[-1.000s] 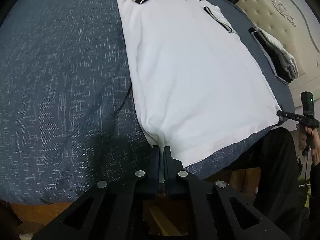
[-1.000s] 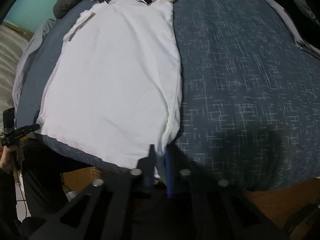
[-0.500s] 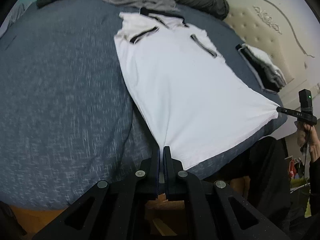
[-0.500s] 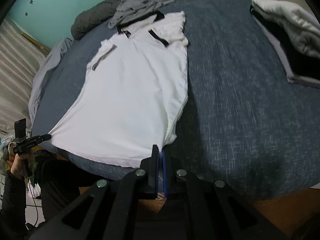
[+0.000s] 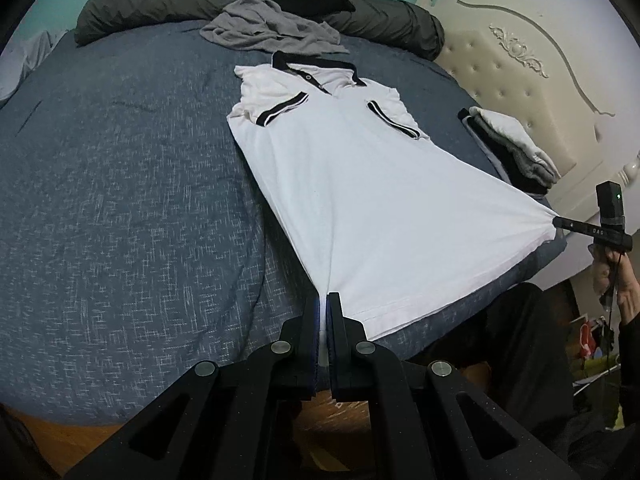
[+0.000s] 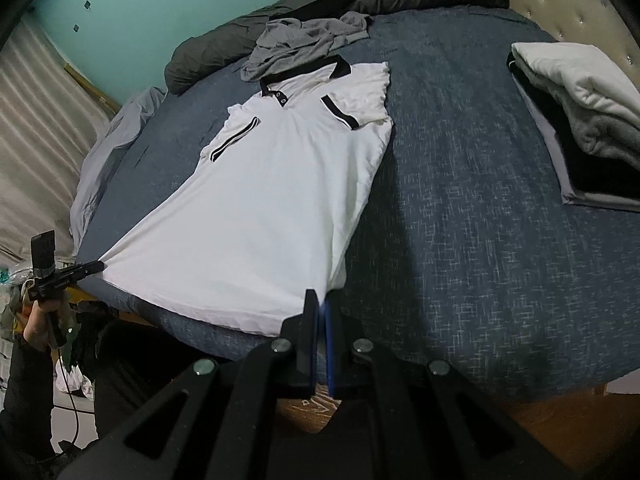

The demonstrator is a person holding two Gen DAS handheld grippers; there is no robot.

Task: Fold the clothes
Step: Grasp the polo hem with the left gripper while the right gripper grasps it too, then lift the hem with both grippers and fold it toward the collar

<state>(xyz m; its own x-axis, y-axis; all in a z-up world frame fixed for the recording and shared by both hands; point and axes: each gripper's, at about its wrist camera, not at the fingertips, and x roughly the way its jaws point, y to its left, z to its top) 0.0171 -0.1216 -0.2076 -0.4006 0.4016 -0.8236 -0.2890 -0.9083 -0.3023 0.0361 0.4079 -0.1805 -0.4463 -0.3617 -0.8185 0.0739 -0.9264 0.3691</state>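
Note:
A white polo shirt with black collar and sleeve trim lies face up on the blue bed, collar at the far end; it also shows in the right wrist view. My left gripper is shut on the shirt's bottom left hem corner. My right gripper is shut on the bottom right hem corner. Each gripper shows in the other's view, the right one and the left one, with the hem stretched taut and lifted between them.
A crumpled grey garment and a dark duvet lie beyond the collar. A stack of folded clothes sits on the bed by the padded headboard. The bed's front edge drops to a wooden floor.
Both grippers have lifted and pulled back with the hem corners. The shirt's lower half has been drawn taut, and more of the bed and collar end has come into view.

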